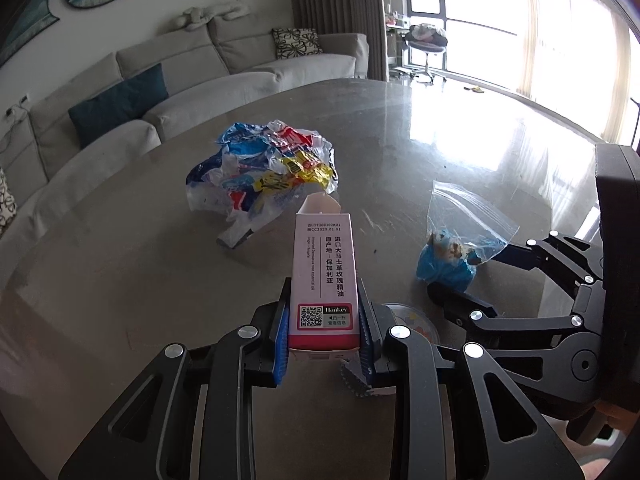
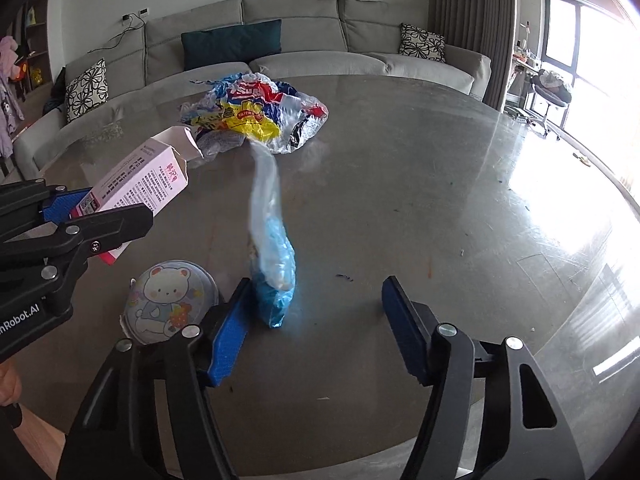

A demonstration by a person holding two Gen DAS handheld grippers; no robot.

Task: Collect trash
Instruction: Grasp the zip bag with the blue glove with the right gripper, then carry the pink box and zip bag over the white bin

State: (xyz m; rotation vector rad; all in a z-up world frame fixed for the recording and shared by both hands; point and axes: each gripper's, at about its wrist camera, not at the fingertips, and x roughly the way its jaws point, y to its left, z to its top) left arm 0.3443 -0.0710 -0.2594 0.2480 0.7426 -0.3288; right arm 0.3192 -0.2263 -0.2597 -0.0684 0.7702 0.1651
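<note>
Left wrist view, bottom centre: the left gripper [image 1: 325, 340] clamps its blue pads narrowly on the pink base of a tall white-and-pink cardboard carton [image 1: 324, 276], printed face up, its torn top flap open and pointing away toward the middle of the frame. Just right of those fingers, a sliver of a round lid with a cartoon bear print [image 1: 412, 320] peeks out on the grey polished stone table [image 1: 120, 260].

Over to the right wrist view: the right gripper [image 2: 316, 320] stands apart at lower centre, jaws spread, and a clear zip-top plastic bag with blue crumpled contents [image 2: 276, 276] sits between the blue pads [image 2: 230, 332], close to the left one. The bag's clear neck looks blurred. I cannot tell whether that left pad touches it; the right pad is plainly clear of it.

Farther up, mid-table, lies a crumpled heap of blue, yellow and red plastic wrappers [image 2: 256, 114]. Beyond the table edge, along the top of the frame, runs a grey sectional sofa [image 2: 304, 32] with a teal cushion [image 2: 232, 42].
</note>
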